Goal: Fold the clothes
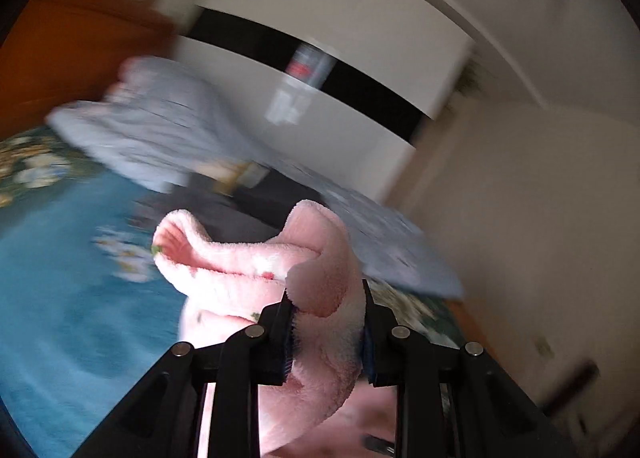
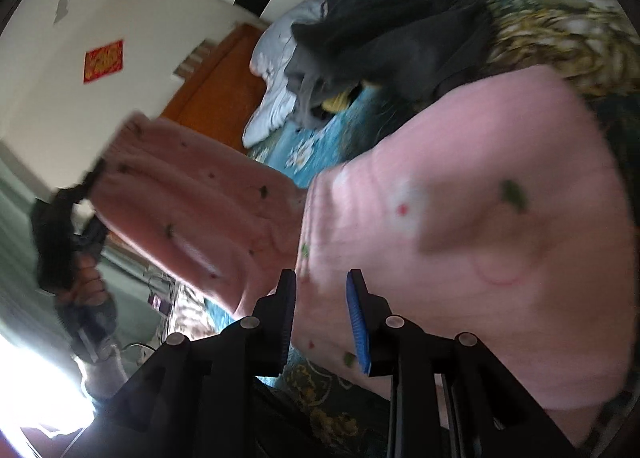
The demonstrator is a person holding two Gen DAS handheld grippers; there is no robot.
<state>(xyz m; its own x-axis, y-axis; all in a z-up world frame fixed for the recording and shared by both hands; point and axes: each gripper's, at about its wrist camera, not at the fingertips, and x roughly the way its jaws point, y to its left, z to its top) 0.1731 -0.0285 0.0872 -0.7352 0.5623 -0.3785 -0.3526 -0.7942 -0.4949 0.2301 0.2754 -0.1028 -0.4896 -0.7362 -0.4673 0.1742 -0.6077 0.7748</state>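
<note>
A pink fleece garment (image 1: pixel 240 270) with small flower prints fills the gap between the pads of my left gripper (image 1: pixel 326 298), which is shut on a thick fold of it, lifted above the bed. In the right wrist view the same pink garment (image 2: pixel 480 218) stretches from the bed up to the left gripper (image 2: pixel 94 178), held high at the left by a person's hand (image 2: pixel 86 278). My right gripper (image 2: pixel 322 290) has the garment's near edge between its pads, cloth reaching from one pad to the other. Both views are blurred.
A bed with a blue floral sheet (image 1: pixel 60 278) lies below. A dark grey pile of clothes (image 2: pixel 400 30) and a pale bundled quilt (image 1: pixel 160 122) lie on it. A wooden headboard (image 1: pixel 60 50) and a white wardrobe (image 1: pixel 320 106) with a black band stand behind.
</note>
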